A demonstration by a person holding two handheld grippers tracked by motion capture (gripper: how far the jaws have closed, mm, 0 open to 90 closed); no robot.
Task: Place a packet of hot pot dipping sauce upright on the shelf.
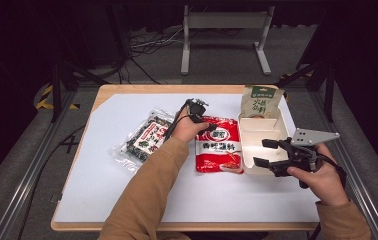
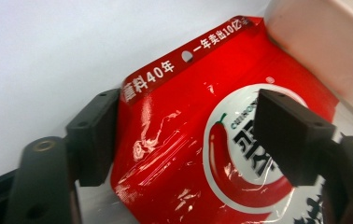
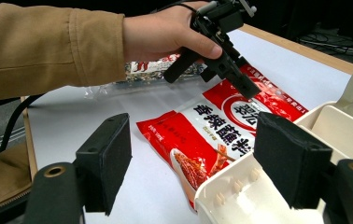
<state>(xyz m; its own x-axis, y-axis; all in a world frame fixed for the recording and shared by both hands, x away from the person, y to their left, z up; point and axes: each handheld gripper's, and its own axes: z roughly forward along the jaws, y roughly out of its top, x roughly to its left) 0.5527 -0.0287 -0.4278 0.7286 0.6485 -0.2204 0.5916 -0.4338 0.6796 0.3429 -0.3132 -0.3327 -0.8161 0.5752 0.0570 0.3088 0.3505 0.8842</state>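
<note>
A red snack packet (image 1: 219,145) with a chili logo lies flat on the white table sheet, just left of a white tray (image 1: 257,131). My left gripper (image 1: 203,124) points down at the packet's far end. In the left gripper view its jaws (image 2: 184,116) straddle the top corner of the red packet (image 2: 184,154): one pad sits at the packet's edge, the other over the logo, and I see no firm pinch. My right gripper (image 1: 262,153) hovers open over the tray's near end (image 3: 230,191), with nothing between its jaws (image 3: 193,158). The right gripper view also shows the left gripper (image 3: 212,81).
A beige-and-green pouch (image 1: 261,101) stands at the tray's far end. A clear packet with dark contents (image 1: 146,138) lies left of the red one. The wooden table edge (image 1: 177,89) runs along the back, with a metal stand on the floor beyond.
</note>
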